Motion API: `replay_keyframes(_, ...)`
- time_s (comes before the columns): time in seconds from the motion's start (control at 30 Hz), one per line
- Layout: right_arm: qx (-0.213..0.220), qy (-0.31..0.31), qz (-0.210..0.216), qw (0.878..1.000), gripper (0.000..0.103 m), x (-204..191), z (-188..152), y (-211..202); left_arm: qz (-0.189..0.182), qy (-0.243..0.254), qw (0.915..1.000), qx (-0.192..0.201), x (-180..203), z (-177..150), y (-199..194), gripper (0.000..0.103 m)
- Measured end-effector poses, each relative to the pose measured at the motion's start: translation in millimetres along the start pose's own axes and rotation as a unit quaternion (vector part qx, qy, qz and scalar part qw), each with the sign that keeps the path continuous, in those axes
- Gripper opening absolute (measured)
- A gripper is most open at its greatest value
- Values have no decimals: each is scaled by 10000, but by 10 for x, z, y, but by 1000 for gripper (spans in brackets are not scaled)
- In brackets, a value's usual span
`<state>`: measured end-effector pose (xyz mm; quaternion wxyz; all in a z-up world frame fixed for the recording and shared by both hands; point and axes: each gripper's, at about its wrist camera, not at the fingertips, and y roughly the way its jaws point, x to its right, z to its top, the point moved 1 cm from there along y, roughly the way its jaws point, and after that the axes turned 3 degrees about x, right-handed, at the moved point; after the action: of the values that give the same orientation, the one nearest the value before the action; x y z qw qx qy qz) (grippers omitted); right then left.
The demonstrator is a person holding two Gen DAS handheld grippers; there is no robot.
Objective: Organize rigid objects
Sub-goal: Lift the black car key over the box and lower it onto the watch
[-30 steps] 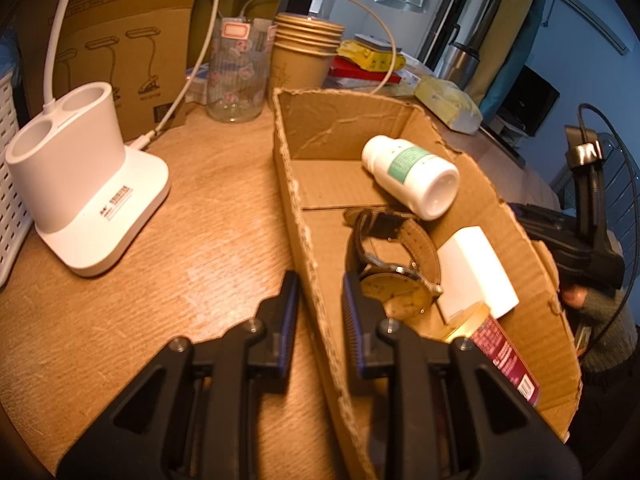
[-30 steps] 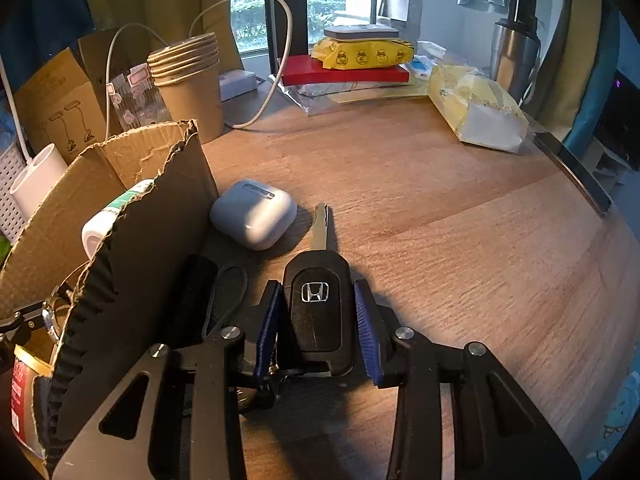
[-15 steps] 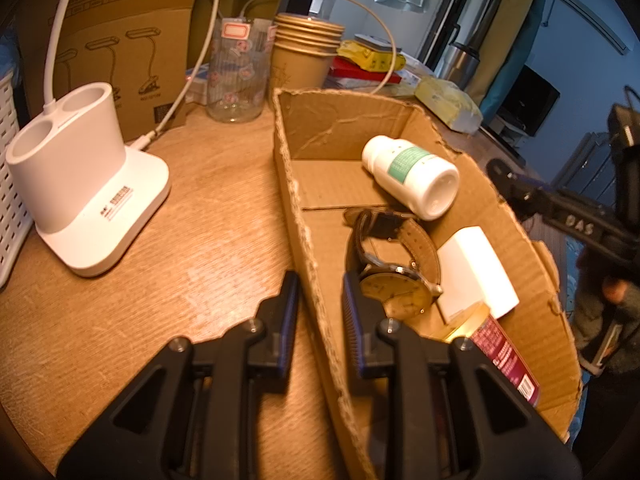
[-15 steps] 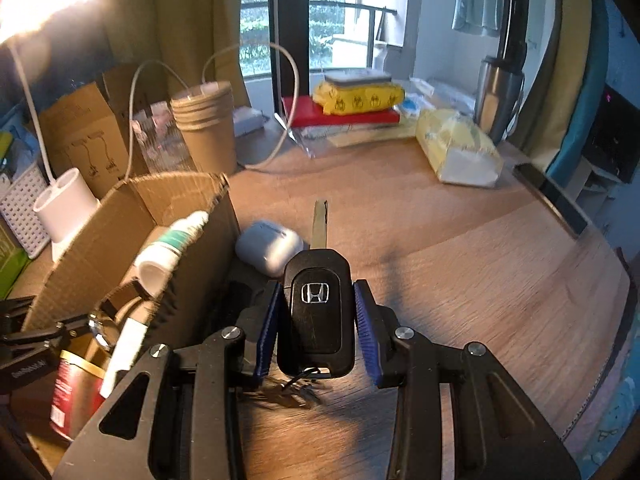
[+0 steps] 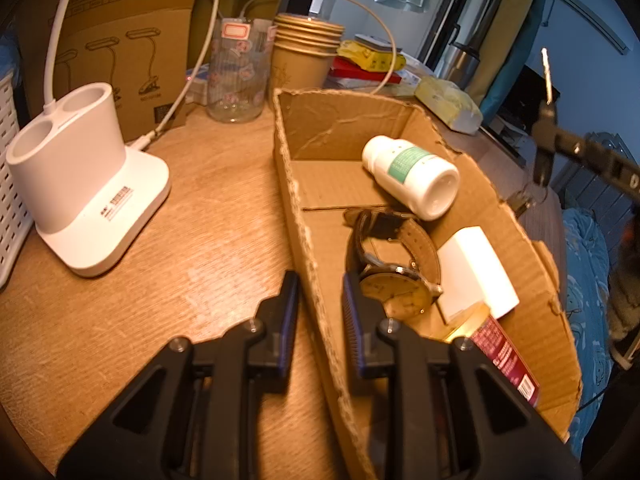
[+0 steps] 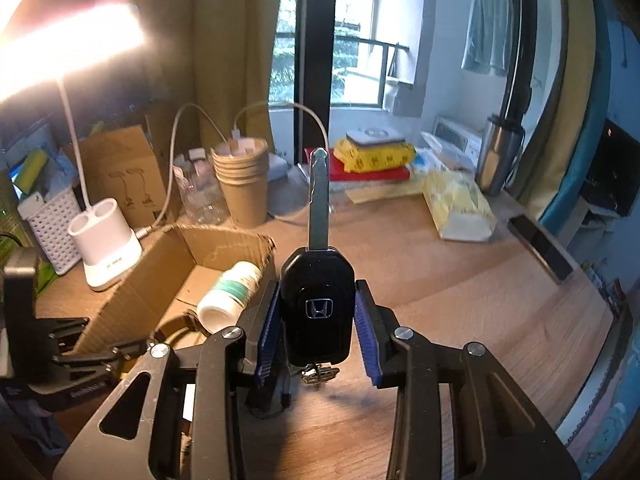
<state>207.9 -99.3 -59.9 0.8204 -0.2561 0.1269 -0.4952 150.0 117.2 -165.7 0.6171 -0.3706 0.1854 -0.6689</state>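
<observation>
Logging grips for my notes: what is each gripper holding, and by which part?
Right gripper pinches the car key by its black fob's sides. Left gripper clamps the cardboard box wall.

Black hand-held gripper [image 6: 316, 320], blue pads [image 6: 267, 328], silver screws

Black car key [image 6: 318, 312] with silver emblem, blade unfolded and pointing up and away, clamped by its sides between blue pads, clear of the desk; small ring and fob dangling below; seen from the left wrist view as a dark shape [image 5: 545, 136] beyond the box's right wall, blade upright. Torn cardboard box [image 5: 304, 216], open-topped, on the wooden desk, holding: white pill bottle [image 5: 412, 176] with green label, on its side by the far end; wristwatch [image 5: 396, 276] with brown strap and pale dial, mid-floor; white block [image 5: 476, 272] just beside the watch; red-labelled can [image 5: 504, 356], lying at the near end.
</observation>
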Motion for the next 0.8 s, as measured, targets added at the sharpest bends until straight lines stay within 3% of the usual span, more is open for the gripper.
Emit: replay_keyframes(0.8, 655, -410, 558, 9954, 38, -555, 542, -326, -2, -1, 10000, 0, -2, 1, 0, 24)
